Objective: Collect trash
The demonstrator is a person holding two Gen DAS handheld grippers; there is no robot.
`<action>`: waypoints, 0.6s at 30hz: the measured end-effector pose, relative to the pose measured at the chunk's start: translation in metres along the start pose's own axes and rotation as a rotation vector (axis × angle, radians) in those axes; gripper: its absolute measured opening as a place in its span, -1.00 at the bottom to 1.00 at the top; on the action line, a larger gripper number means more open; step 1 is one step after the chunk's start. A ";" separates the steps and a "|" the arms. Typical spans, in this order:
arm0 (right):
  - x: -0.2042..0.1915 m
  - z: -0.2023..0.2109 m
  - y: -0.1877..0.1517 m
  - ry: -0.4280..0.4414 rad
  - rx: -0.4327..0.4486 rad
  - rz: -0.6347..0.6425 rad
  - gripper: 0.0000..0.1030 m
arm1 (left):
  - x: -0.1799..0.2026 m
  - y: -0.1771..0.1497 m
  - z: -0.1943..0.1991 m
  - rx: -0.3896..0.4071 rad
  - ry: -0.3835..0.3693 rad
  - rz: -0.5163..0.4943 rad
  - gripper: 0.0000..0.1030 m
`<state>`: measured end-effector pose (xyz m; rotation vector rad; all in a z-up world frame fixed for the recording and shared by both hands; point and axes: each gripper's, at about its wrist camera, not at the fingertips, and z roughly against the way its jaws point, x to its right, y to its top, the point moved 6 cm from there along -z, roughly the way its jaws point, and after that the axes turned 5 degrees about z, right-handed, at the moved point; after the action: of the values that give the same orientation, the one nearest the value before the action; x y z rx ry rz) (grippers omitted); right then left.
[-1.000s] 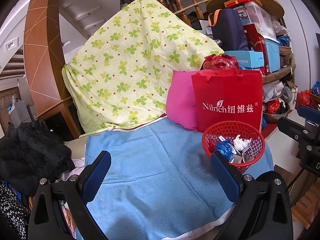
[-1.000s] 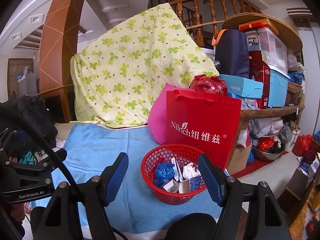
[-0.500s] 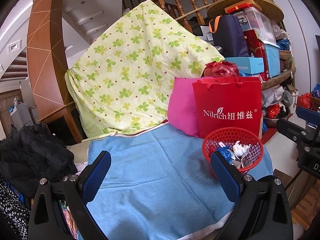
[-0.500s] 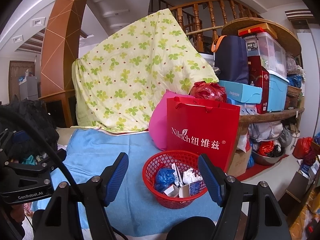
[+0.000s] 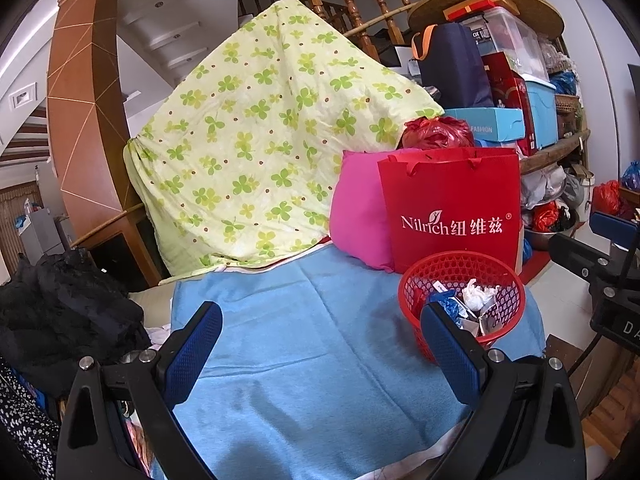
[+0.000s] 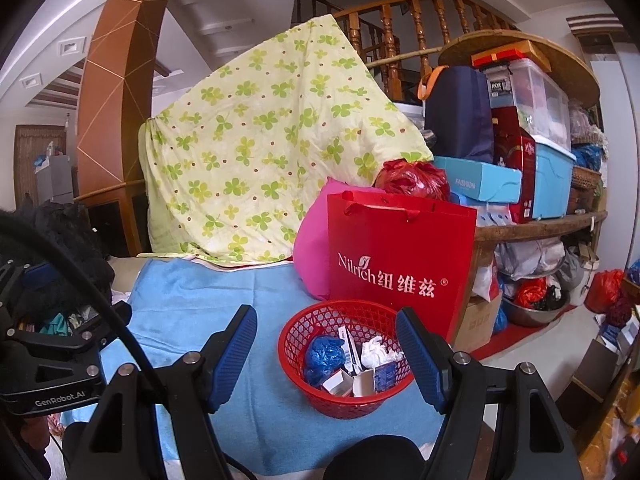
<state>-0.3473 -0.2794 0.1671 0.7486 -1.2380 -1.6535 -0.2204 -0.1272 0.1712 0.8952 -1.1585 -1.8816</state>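
— Starting nearest the cameras, what do the tools show?

— The left gripper (image 5: 320,344) has its blue-padded fingers spread wide with nothing between them, hanging over the light blue terry towel (image 5: 304,344) that covers the work surface. The right gripper (image 6: 326,344) is just as wide apart and empty, and the round red plastic mesh basket (image 6: 348,396) sits on the towel framed between its fingers.

— Where is the trash?

— Inside that basket: a crumpled blue plastic wrapper (image 6: 322,354), a wad of white tissue (image 6: 378,352) and small cardboard boxes (image 6: 370,380) lie together at the bottom.

— And behind the basket?

— A red paper shopping bag printed "Nilrich" (image 6: 400,256) stands upright just behind it, with a bright pink cushion (image 6: 314,256) leaning beside the bag's far-left edge. A knotted red plastic bag (image 6: 412,180) shows above the shopping bag's rim.

— Farther back?

— Left of the basket and beyond the towel, a pale yellow-green clover-print quilt (image 6: 272,152) drapes over something tall. Behind it runs a wooden stair banister (image 6: 404,40). Right of the shopping bag, a wooden shelf (image 6: 540,226) carries stacked blue boxes and clear plastic storage bins.
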 end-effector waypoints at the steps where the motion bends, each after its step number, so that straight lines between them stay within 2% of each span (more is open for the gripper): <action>1: 0.003 -0.004 0.000 0.000 -0.006 -0.005 0.46 | 0.001 0.000 -0.003 -0.003 -0.001 0.000 0.93; 18: 0.020 -0.048 -0.014 0.042 -0.051 -0.053 0.46 | 0.020 -0.002 -0.042 -0.058 -0.008 0.007 0.93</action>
<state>-0.3185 -0.3156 0.1403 0.7872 -1.1510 -1.6975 -0.1948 -0.1614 0.1513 0.8518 -1.1048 -1.9050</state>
